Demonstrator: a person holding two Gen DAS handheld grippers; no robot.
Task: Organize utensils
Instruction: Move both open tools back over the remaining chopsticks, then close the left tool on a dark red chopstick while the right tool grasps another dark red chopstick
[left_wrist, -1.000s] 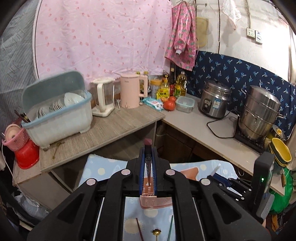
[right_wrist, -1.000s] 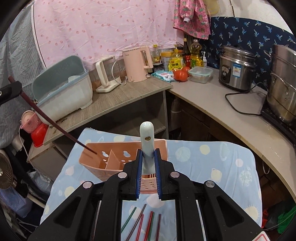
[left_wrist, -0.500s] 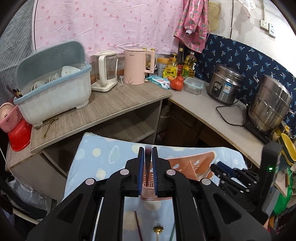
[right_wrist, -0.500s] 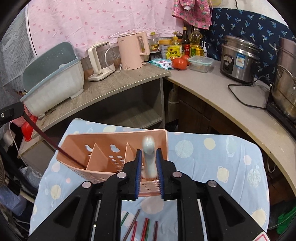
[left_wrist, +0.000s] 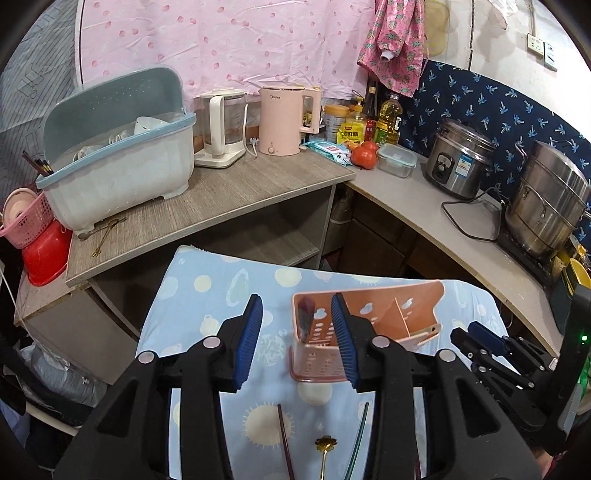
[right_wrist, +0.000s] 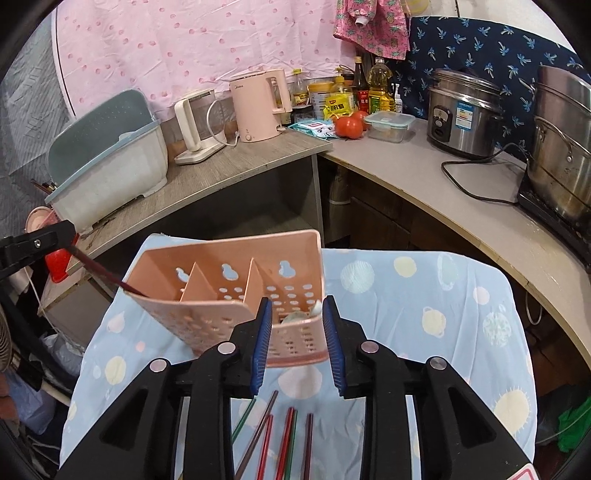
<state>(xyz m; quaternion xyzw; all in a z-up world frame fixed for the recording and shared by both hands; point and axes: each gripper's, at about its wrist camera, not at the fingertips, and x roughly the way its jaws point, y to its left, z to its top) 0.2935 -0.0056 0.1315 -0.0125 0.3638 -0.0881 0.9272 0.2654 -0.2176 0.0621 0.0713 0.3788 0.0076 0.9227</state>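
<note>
Now the pink utensil holder (right_wrist: 236, 295) is standing on the blue dotted cloth (right_wrist: 424, 302) that covers the worktop, its dividers splitting it into three compartments. A dark red chopstick (left_wrist: 306, 319) is leaning in the end compartment on the left gripper's side, blurred in the left wrist view, and a pale green handle (right_wrist: 308, 314) is resting in the opposite end compartment, between the right gripper's pads. The left gripper (left_wrist: 297, 341) is hovering just short of the holder, its jaws having just been opening and standing apart with nothing pressed between them. The right gripper (right_wrist: 297, 341) is likewise spreading its jaws, clear of the handle. More chopsticks (right_wrist: 286, 439), red, green and dark, are lying on the cloth nearer the cameras, beside a gold spoon (left_wrist: 324, 452).
</note>
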